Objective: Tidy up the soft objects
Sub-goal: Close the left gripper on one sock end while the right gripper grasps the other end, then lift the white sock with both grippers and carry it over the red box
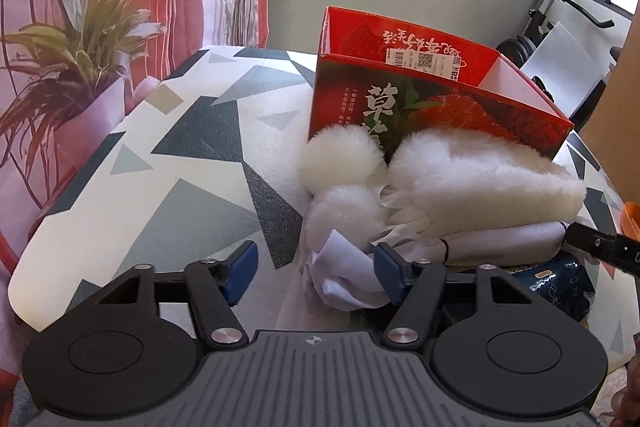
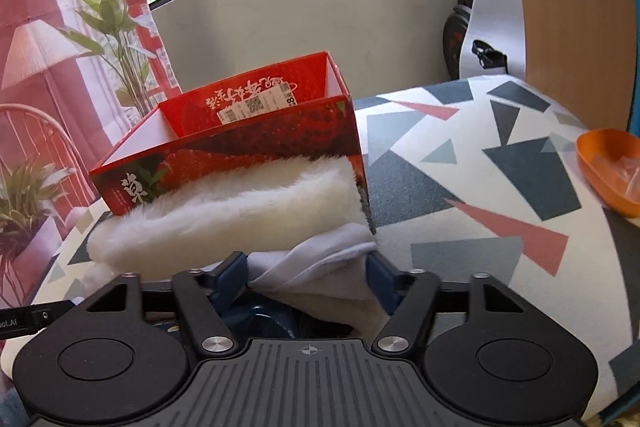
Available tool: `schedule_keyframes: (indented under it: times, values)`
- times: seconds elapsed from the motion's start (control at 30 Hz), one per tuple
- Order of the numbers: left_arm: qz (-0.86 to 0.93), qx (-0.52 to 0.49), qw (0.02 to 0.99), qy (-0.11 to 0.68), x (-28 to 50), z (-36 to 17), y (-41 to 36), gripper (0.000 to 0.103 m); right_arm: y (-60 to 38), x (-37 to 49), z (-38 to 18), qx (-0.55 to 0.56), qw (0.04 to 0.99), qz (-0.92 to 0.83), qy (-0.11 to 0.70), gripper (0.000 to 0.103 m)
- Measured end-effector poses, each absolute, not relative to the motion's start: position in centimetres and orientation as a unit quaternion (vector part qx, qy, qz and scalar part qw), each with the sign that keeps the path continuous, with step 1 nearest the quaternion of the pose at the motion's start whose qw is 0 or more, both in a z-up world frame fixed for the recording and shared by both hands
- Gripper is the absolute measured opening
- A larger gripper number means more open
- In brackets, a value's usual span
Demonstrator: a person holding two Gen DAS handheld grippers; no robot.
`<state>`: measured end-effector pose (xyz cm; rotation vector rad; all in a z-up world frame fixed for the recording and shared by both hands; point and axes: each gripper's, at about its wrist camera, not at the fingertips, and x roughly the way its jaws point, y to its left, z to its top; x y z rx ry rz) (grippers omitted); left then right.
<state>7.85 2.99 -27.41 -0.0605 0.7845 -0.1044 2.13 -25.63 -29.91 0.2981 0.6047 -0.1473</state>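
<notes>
The open red cardboard strawberry box (image 1: 436,107) carries large white Chinese characters on its near wall, of which 草 can be read, and a white barcode-and-QR sticker (image 1: 424,61) on the inside of its far wall with an "8" at one end; the smaller print is too fine to read. It stands toward the far edge of the white cushioned surface with grey, dark and pink triangles (image 1: 160,163). Pressed against the box's near wall lies the fluffy white plush garment with two pompoms (image 1: 472,183), atop a folded pale lilac cloth (image 1: 508,241). The left gripper (image 1: 316,273) stands wide open, its blue pads either side of a crumpled end of that cloth (image 1: 344,275), grasping nothing. The right gripper (image 2: 306,277) is likewise spread, with lilac cloth (image 2: 320,267) lying between its fingers, not pinched. A dark blue printed packet (image 1: 560,287) is half hidden under the pile, its lettering illegible. An orange plastic scoop (image 2: 610,167) sits at the surface's right edge, cut off by the frame. A pink curtain printed with plants (image 1: 80,47) hangs behind.
</notes>
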Motion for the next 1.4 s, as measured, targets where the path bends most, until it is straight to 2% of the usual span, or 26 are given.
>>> schedule_keyframes:
  times: [0.03,0.07,0.27,0.63,0.97,1.0,1.03,1.07,1.17,1.3,1.4]
  values:
    - [-0.054,-0.034,0.921,0.384,7.9,-27.5,3.1,0.054,-25.6,2.1,-30.0,0.15,0.941,-0.069,0.297,0.048]
    - [-0.058,-0.038,0.919,0.388,8.0,-27.6,3.1,0.051,-25.6,2.1,-30.1,0.153,0.941,-0.064,0.297,0.041]
    - [-0.068,-0.045,0.913,0.399,8.3,-28.1,3.0,0.051,-25.1,1.9,-30.1,0.141,0.944,-0.057,0.293,0.027]
    - [-0.104,-0.104,0.899,0.412,8.8,-28.7,3.2,0.052,-25.2,1.9,-30.5,0.142,0.943,-0.058,0.294,0.025]
    - [-0.098,-0.114,0.896,0.418,9.9,-30.1,2.8,0.052,-25.2,2.0,-30.8,0.142,0.942,-0.058,0.298,0.024]
    - [-0.099,-0.117,0.897,0.415,9.9,-30.2,2.8,0.05,-25.2,2.0,-30.8,0.142,0.942,-0.058,0.298,0.024]
    - [-0.099,-0.119,0.897,0.414,9.8,-30.2,2.9,0.041,-25.2,2.0,-30.8,0.144,0.942,-0.058,0.298,0.025]
    - [-0.099,-0.119,0.898,0.413,9.8,-30.2,2.9,0.027,-25.3,2.0,-30.9,0.146,0.941,-0.058,0.299,0.025]
    - [-0.098,-0.1,0.9,0.413,9.6,-30.2,2.7,0.016,-25.4,2.0,-30.9,0.15,0.94,-0.058,0.299,0.026]
    - [-0.101,-0.072,0.906,0.404,9.2,-29.9,2.1,0.012,-25.8,2.0,-30.9,0.157,0.939,-0.065,0.298,0.036]
    - [-0.101,-0.065,0.908,0.401,9.1,-29.8,2.0,0.012,-26.4,1.9,-31.0,0.174,0.936,-0.066,0.298,0.037]
